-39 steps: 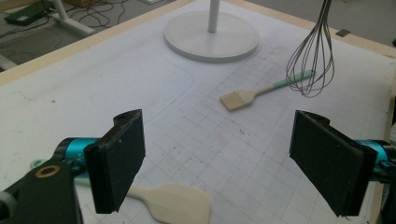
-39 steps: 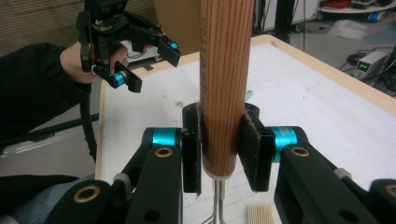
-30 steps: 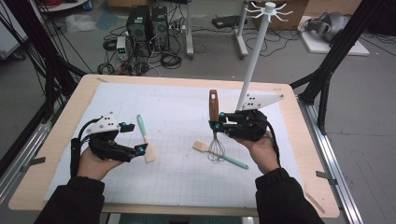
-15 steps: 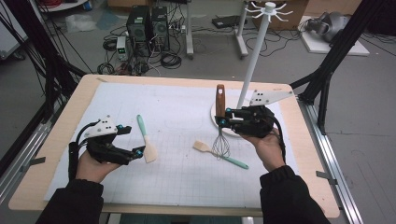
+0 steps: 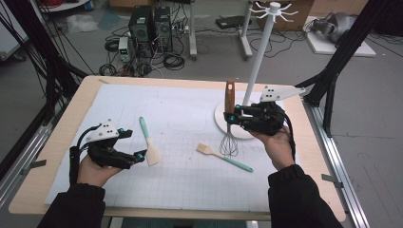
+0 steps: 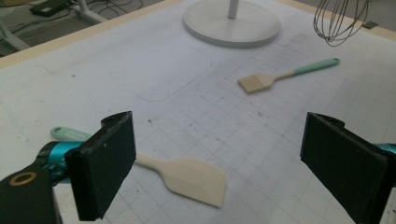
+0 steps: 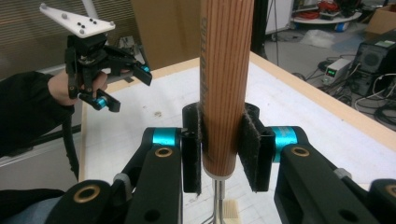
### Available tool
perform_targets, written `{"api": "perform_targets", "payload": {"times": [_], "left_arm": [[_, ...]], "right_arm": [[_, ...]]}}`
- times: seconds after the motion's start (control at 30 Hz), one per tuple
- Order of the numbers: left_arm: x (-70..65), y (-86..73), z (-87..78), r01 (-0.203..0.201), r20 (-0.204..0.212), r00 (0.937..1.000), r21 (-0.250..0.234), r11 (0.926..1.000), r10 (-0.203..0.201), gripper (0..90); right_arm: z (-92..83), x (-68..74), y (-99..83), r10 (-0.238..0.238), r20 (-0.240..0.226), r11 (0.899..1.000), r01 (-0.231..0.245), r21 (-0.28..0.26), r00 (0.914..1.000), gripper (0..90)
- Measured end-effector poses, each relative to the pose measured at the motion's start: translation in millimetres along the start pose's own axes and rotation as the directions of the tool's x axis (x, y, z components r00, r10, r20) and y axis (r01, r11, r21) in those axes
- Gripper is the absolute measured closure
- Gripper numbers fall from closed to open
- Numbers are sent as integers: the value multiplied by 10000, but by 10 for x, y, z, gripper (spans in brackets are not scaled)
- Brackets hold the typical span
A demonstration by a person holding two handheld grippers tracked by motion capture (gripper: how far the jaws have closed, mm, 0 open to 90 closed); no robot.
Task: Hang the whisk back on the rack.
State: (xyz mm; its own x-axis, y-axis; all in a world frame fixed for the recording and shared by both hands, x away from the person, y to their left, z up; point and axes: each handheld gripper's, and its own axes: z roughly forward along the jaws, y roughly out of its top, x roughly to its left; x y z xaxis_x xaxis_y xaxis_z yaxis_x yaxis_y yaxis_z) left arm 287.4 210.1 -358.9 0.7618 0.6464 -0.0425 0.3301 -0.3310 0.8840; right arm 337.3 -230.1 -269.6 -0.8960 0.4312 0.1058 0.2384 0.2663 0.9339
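Right gripper: jaws clamped on the wooden handle of the whisk, pads pressing both sides of the handle near its lower end, as the right gripper view confirms. Whisk hangs upright, handle up, wire loops down and clear of the worktop. Long axis near vertical.

Position: whisk sits just in front of the round base of the white hook stand, wires hanging over the base's front edge. Stand pole rises just beside the gripper, toward the far right; hooks are at the top, well above the handle end. Judgement: if hanging is the aim, the move is mostly upward, then a short way toward the pole. The right hand is far nearer the stand.

Left gripper: jaws wide apart, holding nothing, resting low near the front left edge. Spatula lies flat just ahead of it.

Brush lies on the mat below the whisk, mint handle pointing front right. Open room above the stand side; pole and hook arms are the only obstacles.
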Motion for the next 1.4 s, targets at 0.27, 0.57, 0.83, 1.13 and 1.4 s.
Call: {"api": "perform_targets", "payload": {"times": [0.27, 0.57, 0.83, 1.13, 1.4], "left_arm": [[16, -32, 13, 72, -66, 10000, 5, 10000, -72, 108], [38, -63, 20, 74, -111, 9999, 149, 9999, -72, 102], [51, -73, 24, 112, -209, 9997, 187, 9998, -108, 102], [59, -82, 2, 130, -323, 9994, 198, 9997, -123, 102], [58, -85, 21, 112, -279, 9996, 244, 9996, -106, 102]], "right_arm": [[-59, -48, 86, -4, 137, 10000, 5, -44, 9999, 721], [-113, -102, 181, -55, 311, 10000, 57, -75, 9995, 720], [-129, -152, 241, -33, 438, 9999, 37, -110, 9990, 720], [-183, -209, 370, -60, 563, 9998, 70, -176, 9984, 720], [-248, -311, 404, 92, 788, 9992, -61, -396, 9968, 720]]}}
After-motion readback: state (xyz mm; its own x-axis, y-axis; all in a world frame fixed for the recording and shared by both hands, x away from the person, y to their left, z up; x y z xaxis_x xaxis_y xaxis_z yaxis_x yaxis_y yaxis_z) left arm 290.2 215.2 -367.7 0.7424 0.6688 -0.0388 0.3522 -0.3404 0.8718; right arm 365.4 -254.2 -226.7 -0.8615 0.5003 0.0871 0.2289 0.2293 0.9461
